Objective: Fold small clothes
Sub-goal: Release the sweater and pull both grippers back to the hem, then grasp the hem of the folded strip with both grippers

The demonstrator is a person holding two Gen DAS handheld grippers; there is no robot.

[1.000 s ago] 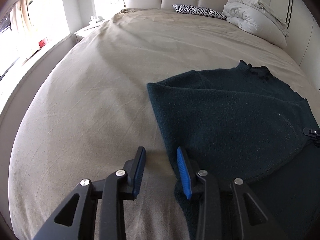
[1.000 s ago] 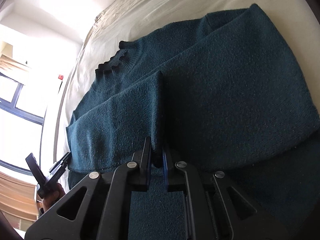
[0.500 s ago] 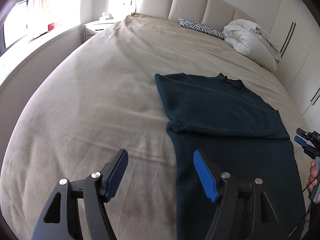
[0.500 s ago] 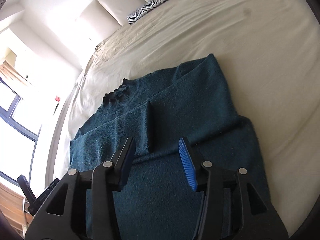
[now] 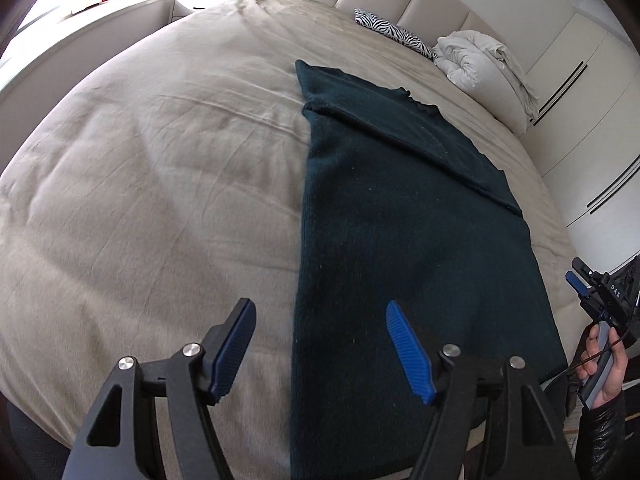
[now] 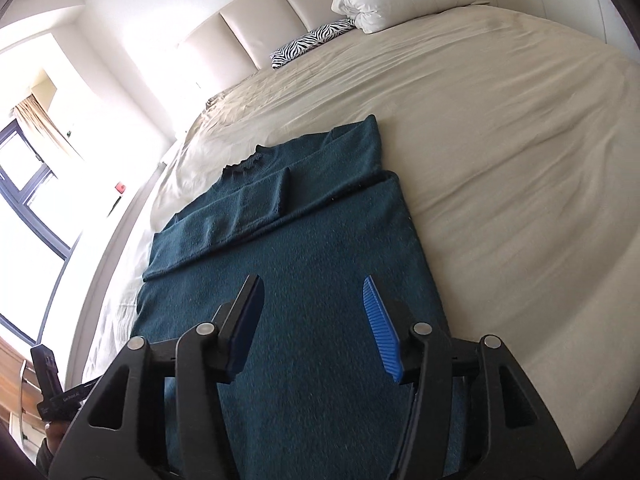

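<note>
Dark teal sweater [image 5: 400, 248] lies flat on the bed [image 5: 140, 200], both sleeves already folded in across the chest, collar end toward the headboard [image 6: 248, 28], hem end nearest the person and running over the bed edge.

Left hand-held gripper [image 5: 320, 346]: jaws wide, nothing between them, hovering over the sweater's left long edge near the hem. Right hand-held gripper [image 6: 312, 320]: jaws opening, nothing gripped, above the sweater body on the hem side of the folded sleeves.

Risks as I read them, assuming a hem-to-collar fold comes next:
- Knit is thick and layered. A shallow pinch takes the top layer only, and the lower layer stays behind and bunches.
- Left hand-held gripper straddles the sweater edge, so it may catch the bed sheet along with the sweater and drag it.
- Uneven lift between the two sides skews the fold. The sleeve cuff [image 6: 284, 192] lying loose below the collar could flip open.
- Hem hangs off the bed edge, so a weak pull may let the sweater slide toward the person.
</note>
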